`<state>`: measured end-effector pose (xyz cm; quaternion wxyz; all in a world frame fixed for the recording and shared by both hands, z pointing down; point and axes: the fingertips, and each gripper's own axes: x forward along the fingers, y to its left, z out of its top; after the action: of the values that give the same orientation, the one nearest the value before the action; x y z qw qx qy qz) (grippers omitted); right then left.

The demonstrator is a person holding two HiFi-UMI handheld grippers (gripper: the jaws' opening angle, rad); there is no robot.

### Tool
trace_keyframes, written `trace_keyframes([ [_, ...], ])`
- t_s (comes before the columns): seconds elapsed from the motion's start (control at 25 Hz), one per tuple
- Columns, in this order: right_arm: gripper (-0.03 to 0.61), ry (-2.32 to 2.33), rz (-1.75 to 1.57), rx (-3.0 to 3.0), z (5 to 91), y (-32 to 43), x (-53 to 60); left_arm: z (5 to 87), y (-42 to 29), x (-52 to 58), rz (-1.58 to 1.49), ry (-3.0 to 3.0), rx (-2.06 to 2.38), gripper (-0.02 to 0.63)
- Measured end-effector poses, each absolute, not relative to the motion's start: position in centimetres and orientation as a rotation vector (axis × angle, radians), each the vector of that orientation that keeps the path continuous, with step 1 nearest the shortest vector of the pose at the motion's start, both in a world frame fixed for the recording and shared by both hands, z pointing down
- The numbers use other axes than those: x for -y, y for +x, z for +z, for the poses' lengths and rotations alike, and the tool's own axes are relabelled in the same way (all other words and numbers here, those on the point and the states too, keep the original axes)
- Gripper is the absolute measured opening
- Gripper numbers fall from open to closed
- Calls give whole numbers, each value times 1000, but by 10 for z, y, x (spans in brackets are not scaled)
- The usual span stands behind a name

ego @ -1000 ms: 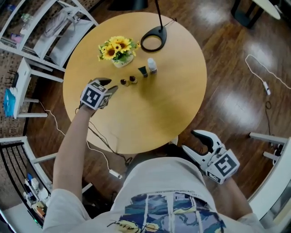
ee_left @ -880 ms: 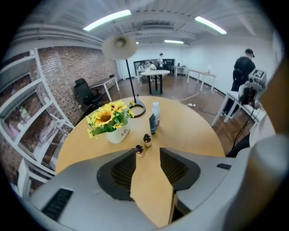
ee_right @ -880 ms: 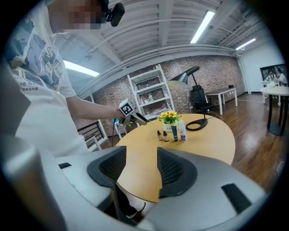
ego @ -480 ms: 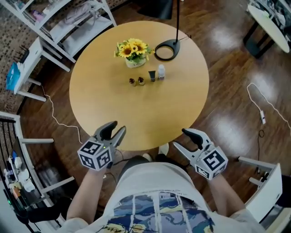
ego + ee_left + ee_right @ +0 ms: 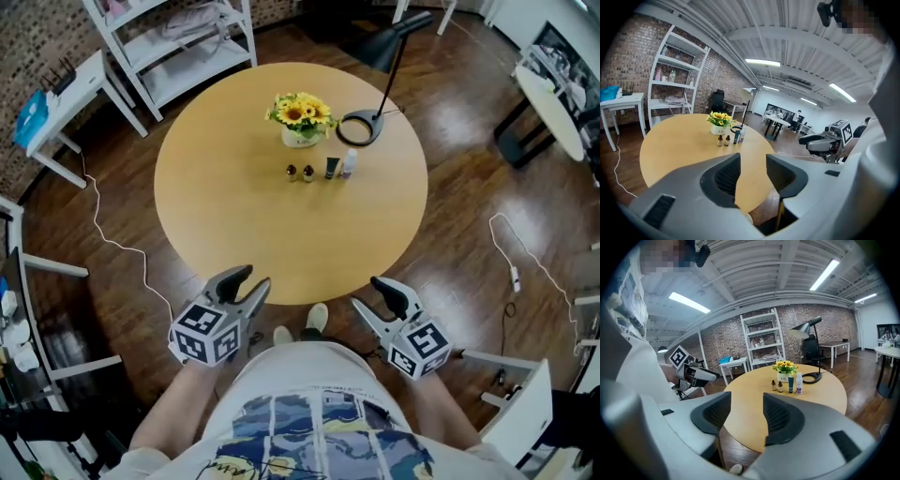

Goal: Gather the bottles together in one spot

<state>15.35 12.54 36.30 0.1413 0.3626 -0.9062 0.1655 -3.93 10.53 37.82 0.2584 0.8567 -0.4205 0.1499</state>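
Note:
Four bottles stand in a tight row on the round wooden table (image 5: 234,216): two small brown bottles (image 5: 292,172) (image 5: 307,173), a dark tube (image 5: 332,168) and a white bottle (image 5: 349,163). The left gripper view shows the same row, brown bottles (image 5: 723,140) to white bottle (image 5: 741,135); in the right gripper view it is the brown bottles (image 5: 777,386) and white bottle (image 5: 799,383). My left gripper (image 5: 249,281) and right gripper (image 5: 372,296) hang off the table's near edge by my body. Both are open, with nothing between their fingers.
A pot of sunflowers (image 5: 300,120) and a black lamp with a ring base (image 5: 357,127) stand just behind the row. Off the table are a white shelf unit (image 5: 178,37), a small white side table (image 5: 56,103), floor cables (image 5: 112,244) and a white desk (image 5: 553,94).
My left gripper has drawn back from beside the brown bottles to the near edge of the table. The right gripper stays low by my body. The bottles have not moved.

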Motion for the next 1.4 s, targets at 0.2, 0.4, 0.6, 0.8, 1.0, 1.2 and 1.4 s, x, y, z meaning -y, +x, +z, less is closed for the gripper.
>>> trace_keyframes([
  [0.2, 235, 1115, 474, 2595, 354, 150, -132, 373, -57, -117, 411, 2345, 1178, 176],
  [0.4, 235, 1180, 498, 2563, 356, 151, -133, 379, -58, -122, 437, 2365, 1172, 175],
  [0.6, 235, 1213, 479, 2544, 355, 147, -129, 379, -64, -117, 443, 2379, 1202, 175],
  [0.8, 235, 1246, 441, 2501, 353, 148, -132, 380, -62, -118, 456, 2390, 1183, 175],
  [1.0, 235, 1236, 413, 2460, 363, 148, -145, 388, -53, -126, 477, 2398, 1144, 175],
  [1.2, 235, 1217, 437, 2456, 369, 144, -148, 395, -53, -132, 488, 2389, 1131, 176],
  [1.4, 235, 1204, 420, 2462, 368, 139, -150, 399, -58, -136, 484, 2385, 1133, 175],
])
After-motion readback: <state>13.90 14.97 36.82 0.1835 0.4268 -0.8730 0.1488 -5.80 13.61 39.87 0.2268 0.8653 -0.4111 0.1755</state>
